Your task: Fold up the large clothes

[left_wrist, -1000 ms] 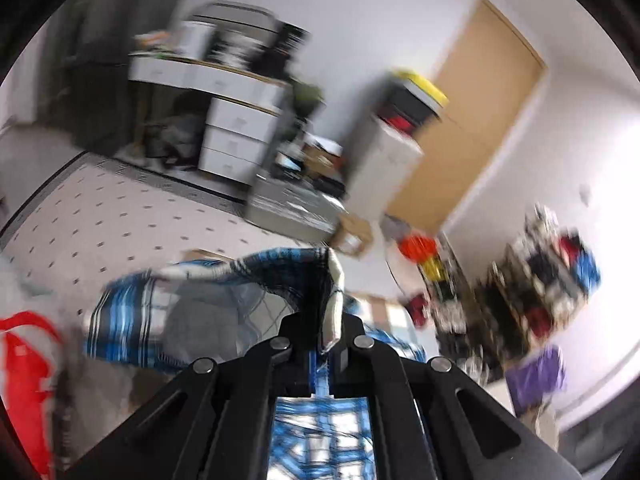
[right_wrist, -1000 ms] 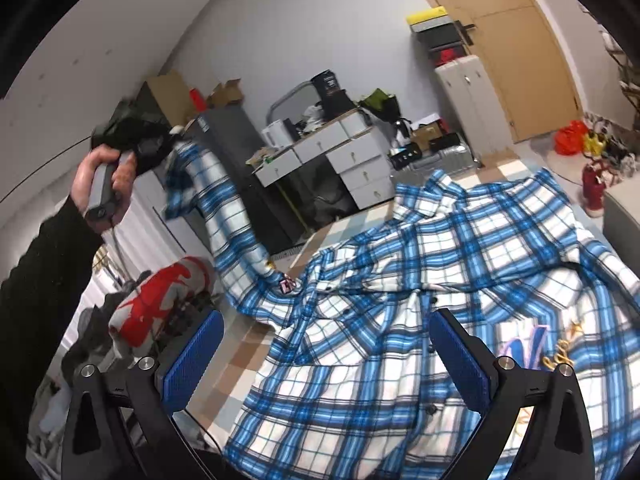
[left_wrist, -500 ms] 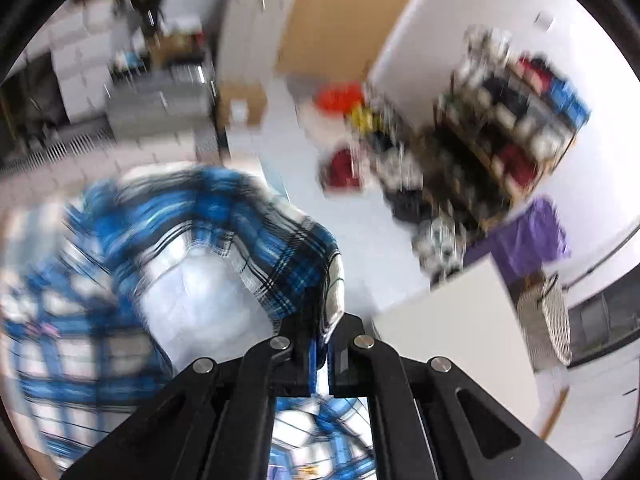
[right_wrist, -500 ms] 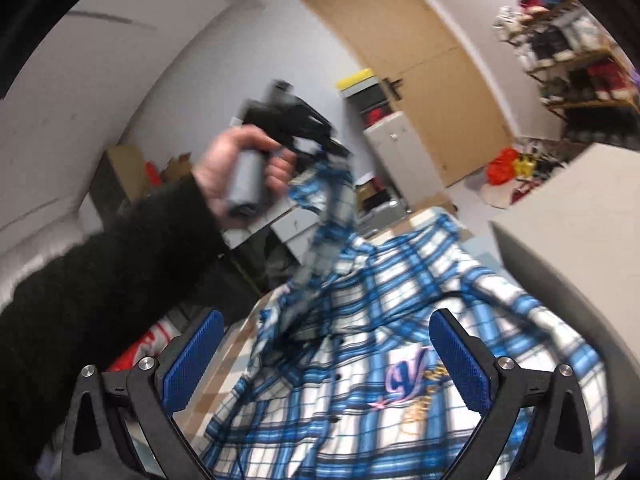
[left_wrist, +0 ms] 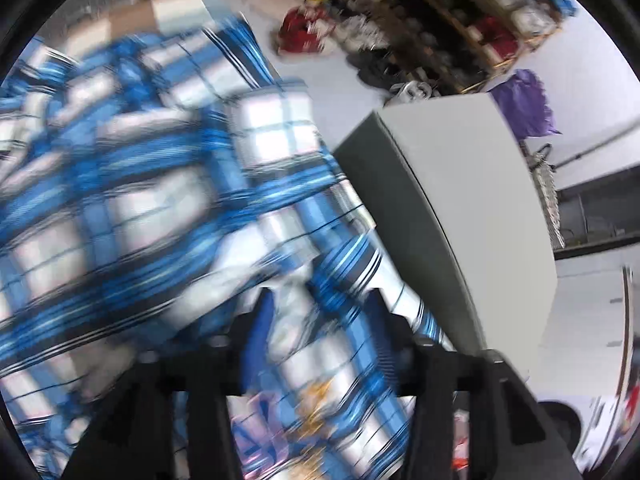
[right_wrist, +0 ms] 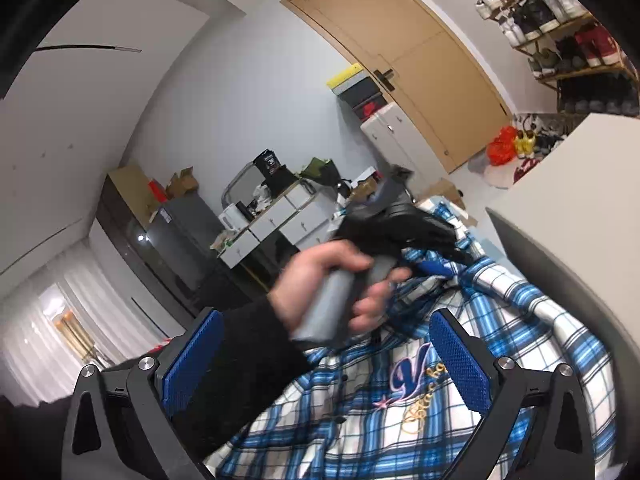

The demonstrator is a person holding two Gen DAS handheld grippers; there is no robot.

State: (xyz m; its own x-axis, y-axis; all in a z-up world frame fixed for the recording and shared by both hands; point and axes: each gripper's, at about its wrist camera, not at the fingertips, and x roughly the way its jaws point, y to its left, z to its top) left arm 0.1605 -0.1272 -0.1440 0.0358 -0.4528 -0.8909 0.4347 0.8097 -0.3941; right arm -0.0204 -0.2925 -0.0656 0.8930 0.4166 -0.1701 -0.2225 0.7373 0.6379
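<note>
Lived-in home room, wooden door (right_wrist: pixel 424 60), crowded shoe rack (right_wrist: pixel 560 36), white drawer unit (right_wrist: pixel 276 224), curtained window (right_wrist: pixel 52 344)

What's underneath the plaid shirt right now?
The plaid shirt covers nearly everything below it. Only a grey-white surface shows past its edge, so what it lies on stays hidden.

- The plaid shirt (right_wrist: pixel 460 412) is soft woven cloth, matt, with glossy embroidered lettering at 5 o'clock in the right wrist view.
- The right gripper (right_wrist: pixel 326 364) has matt black plastic arms, bright metal screws and rough, dimpled blue rubbery pads (right_wrist: pixel 460 364).
- The left gripper (right_wrist: pixel 396 220), at the centre, looks matt black plastic, its handle smooth grey.
- The sleeve (right_wrist: pixel 240 360) is dark matt knit.
- The door (right_wrist: pixel 420 60), at 1 o'clock, is smooth tan wood.
- The white box (left_wrist: pixel 460 184) looks smooth and matt.
</note>
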